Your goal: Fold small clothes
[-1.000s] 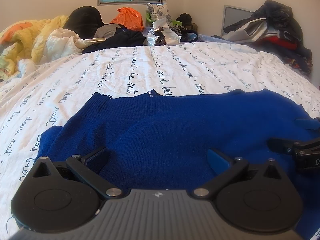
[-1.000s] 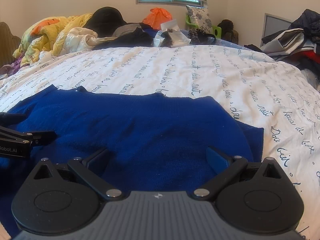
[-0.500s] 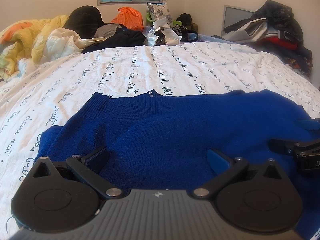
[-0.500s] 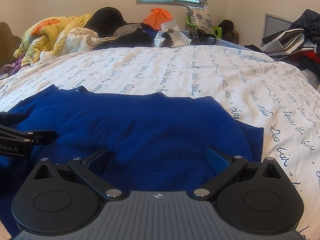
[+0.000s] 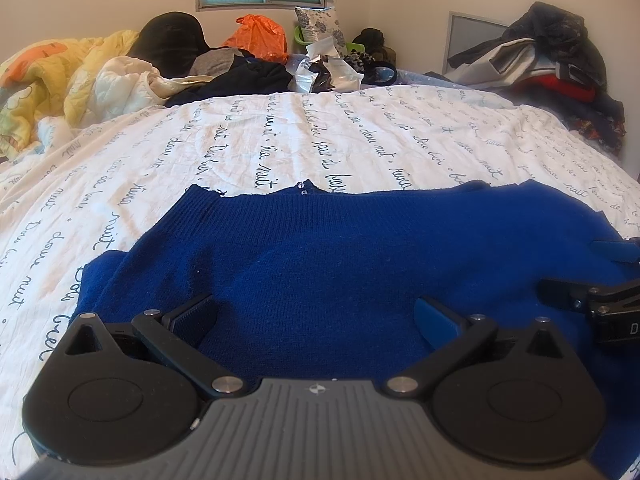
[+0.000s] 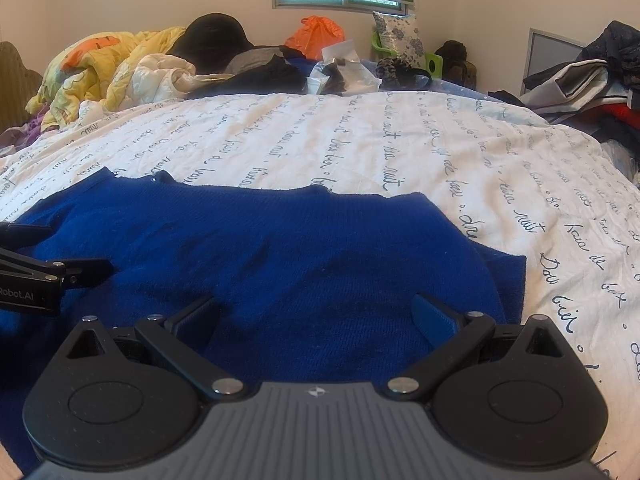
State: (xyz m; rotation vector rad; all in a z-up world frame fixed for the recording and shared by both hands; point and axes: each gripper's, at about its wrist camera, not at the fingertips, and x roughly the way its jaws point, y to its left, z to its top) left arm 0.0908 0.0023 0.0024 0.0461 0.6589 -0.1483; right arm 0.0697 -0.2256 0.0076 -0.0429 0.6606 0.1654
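Note:
A small blue knit sweater (image 5: 340,256) lies flat on the bed, its far edge with small buttons facing away; it also shows in the right wrist view (image 6: 280,256). My left gripper (image 5: 316,312) is open and empty, low over the sweater's left near part. My right gripper (image 6: 316,312) is open and empty, low over the sweater's right near part. Each gripper shows at the side of the other's view: the right one (image 5: 600,304) and the left one (image 6: 44,276).
The bed has a white sheet with dark script (image 5: 320,140). A yellow quilt (image 5: 48,80), dark clothes, an orange bag (image 5: 260,36) and packets are heaped at the far end. More clothes (image 5: 560,64) are piled at the right.

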